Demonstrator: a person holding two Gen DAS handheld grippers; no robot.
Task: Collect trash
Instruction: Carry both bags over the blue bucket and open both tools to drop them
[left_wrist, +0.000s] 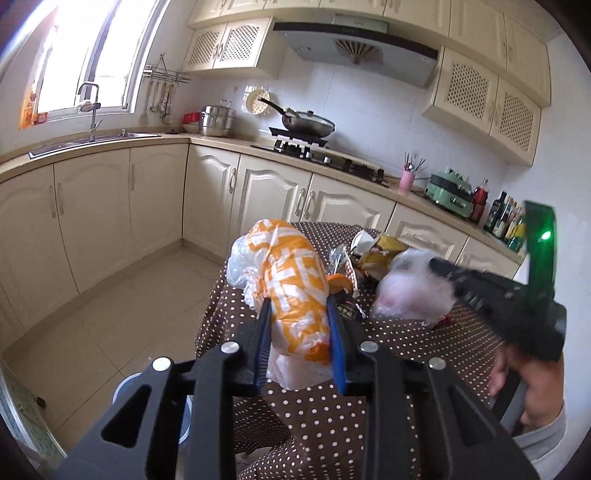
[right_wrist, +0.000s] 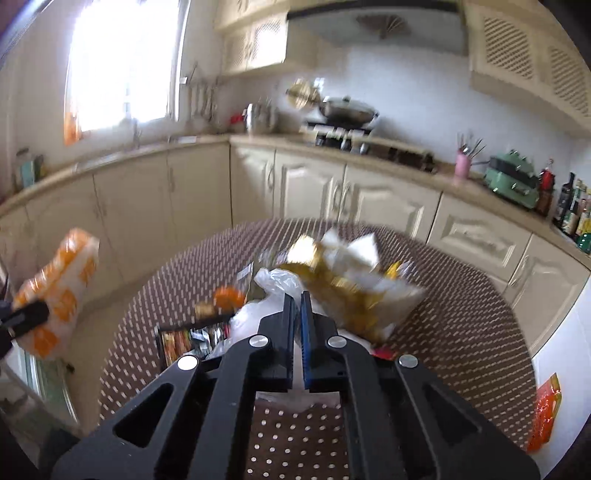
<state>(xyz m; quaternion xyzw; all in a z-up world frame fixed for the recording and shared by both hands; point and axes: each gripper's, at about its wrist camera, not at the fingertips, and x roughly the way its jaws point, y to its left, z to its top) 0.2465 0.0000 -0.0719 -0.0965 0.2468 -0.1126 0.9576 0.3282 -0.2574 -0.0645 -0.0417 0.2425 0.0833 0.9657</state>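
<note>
My left gripper (left_wrist: 298, 301) is shut on an orange-and-white plastic bag (left_wrist: 291, 266), which it holds above the near left corner of the brown polka-dot table (left_wrist: 406, 343). The right wrist view shows the same bag (right_wrist: 59, 291) at the far left. My right gripper (right_wrist: 297, 295) has its jaws together on a thin white plastic bag (right_wrist: 273, 284). From the left wrist, that bag (left_wrist: 406, 291) looks blurred at the right gripper's tip (left_wrist: 437, 266). A yellow snack wrapper (right_wrist: 332, 288), orange peel (right_wrist: 229, 297) and a dark packet (right_wrist: 184, 339) lie on the cloth.
An orange wrapper (right_wrist: 545, 410) lies off the table's right edge. A pale round container (left_wrist: 127, 384) stands on the floor by the table's left side. Cream cabinets (left_wrist: 155, 195), a sink, a stove with a pan (left_wrist: 306, 125) and bottles (left_wrist: 506, 218) line the counter behind.
</note>
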